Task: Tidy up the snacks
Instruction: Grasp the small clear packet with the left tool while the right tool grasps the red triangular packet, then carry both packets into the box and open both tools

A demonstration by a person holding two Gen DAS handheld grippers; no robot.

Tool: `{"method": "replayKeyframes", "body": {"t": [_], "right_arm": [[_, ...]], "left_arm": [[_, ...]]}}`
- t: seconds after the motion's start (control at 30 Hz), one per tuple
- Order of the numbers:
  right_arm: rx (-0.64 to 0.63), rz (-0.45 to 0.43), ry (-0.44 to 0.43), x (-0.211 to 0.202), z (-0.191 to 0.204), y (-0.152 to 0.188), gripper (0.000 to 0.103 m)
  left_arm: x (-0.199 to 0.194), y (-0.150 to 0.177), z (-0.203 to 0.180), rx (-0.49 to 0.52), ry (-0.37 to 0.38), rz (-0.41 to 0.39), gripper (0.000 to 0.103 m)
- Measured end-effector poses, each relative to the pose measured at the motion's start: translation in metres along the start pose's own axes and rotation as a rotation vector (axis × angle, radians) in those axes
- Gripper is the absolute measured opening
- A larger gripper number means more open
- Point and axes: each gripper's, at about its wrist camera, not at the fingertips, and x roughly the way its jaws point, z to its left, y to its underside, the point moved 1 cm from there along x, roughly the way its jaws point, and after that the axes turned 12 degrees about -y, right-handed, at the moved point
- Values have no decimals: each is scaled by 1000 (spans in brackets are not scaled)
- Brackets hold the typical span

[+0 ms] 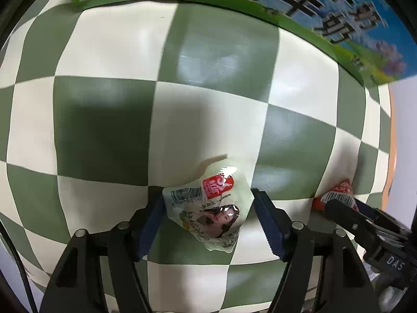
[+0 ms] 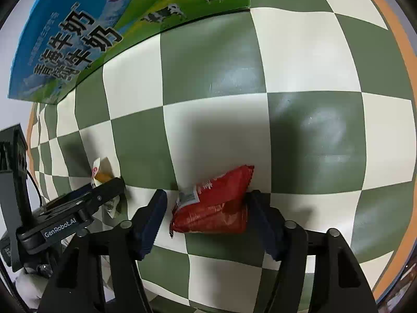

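A pale green snack packet (image 1: 211,208) with a red label lies on the checkered cloth between the fingers of my left gripper (image 1: 208,216). The jaws are open around it, both pads close to its sides. A red snack packet (image 2: 216,206) lies between the fingers of my right gripper (image 2: 208,214), which is open too, the right pad touching it. The right gripper (image 1: 365,224) and the red packet (image 1: 336,195) show at the right of the left wrist view. The left gripper (image 2: 78,208) and pale packet (image 2: 101,172) show at the left of the right wrist view.
A green-and-white checkered cloth (image 1: 208,104) covers the table. A large milk carton box (image 1: 325,18) with blue, green and cow print stands at the far side, also in the right wrist view (image 2: 104,26). An orange table edge (image 2: 401,52) runs along the right.
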Motion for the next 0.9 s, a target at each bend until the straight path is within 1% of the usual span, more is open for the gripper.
{"method": "replayKeyframes", "body": {"t": [0.1, 0.13, 0.17, 0.2, 0.27, 0.3, 0.4, 0.47, 0.53, 0.6, 0.7, 0.8, 0.9], "right_arm": [[-6, 1, 11, 6, 5, 8, 70], [-6, -2, 11, 6, 4, 9, 70], [-9, -11, 13, 8, 5, 9, 70], [-13, -32, 18, 7, 5, 10, 66], [-24, -52, 27, 7, 7, 12, 54], [-29, -59, 29, 7, 8, 12, 50], [-47, -71, 35, 2, 8, 13, 48], [-49, -78, 24, -3, 9, 14, 47], [-48, -85, 12, -7, 11, 15, 47], [-56, -98, -9, -14, 16, 16, 47], [-77, -124, -47, -33, 27, 16, 47], [-109, -156, -89, -56, 43, 15, 47], [-132, -197, -139, -84, 60, 8, 47]], "left_arm": [[-1, 4, -7, 21, -26, -15, 69], [-2, 6, -12, 23, -30, -21, 68], [-3, 8, -14, 23, -48, -28, 60], [-6, 12, -18, 27, -59, -31, 56], [-9, 21, -21, 26, -56, -38, 54], [-9, 22, -21, 26, -57, -39, 53], [-15, 22, -20, 26, -57, -39, 52], [-18, 23, -20, 21, -50, -37, 52], [-23, 24, -18, 16, -37, -33, 52], [-29, 9, -1, 11, -17, -32, 52], [-50, 10, 6, 11, 19, -54, 52], [-82, 7, 6, 22, 49, -114, 52], [-124, -2, 8, 24, 104, -183, 52]]}}
